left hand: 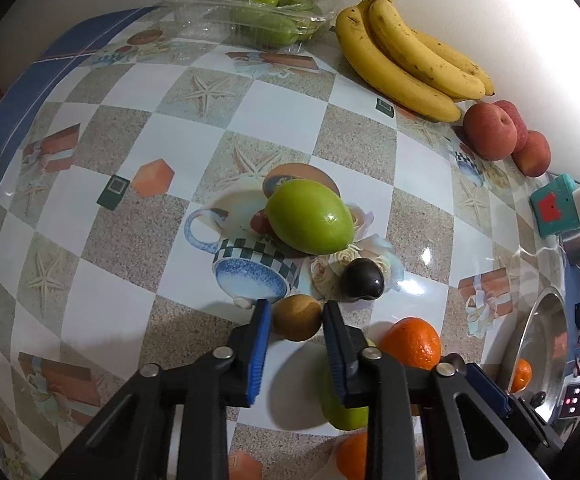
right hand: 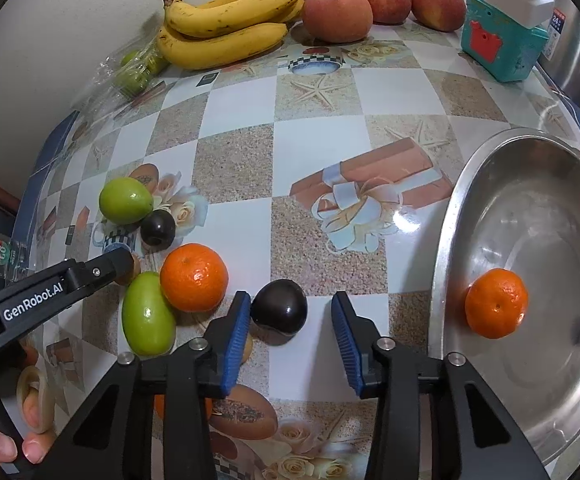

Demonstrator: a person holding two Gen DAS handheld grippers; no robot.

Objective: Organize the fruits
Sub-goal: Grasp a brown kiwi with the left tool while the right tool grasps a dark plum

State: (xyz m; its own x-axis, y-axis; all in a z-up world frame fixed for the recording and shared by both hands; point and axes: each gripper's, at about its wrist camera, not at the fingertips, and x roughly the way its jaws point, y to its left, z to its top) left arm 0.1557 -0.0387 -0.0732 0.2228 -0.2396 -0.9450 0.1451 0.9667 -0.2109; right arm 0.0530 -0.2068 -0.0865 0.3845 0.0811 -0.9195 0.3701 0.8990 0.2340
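Note:
My left gripper has its blue-padded jaws on either side of a small brown kiwi on the table; the pads look to touch it. It also shows in the right wrist view. A green fruit and a dark plum lie just beyond. An orange and another green fruit lie to its right. My right gripper is open, with a dark plum between its jaws, nearer the left pad. A steel bowl on the right holds an orange.
Bananas and three peaches lie along the back wall. A clear plastic box of green fruits stands at the back left. A teal box with a white plug stands at the back right. Another orange and green fruit lie left of my right gripper.

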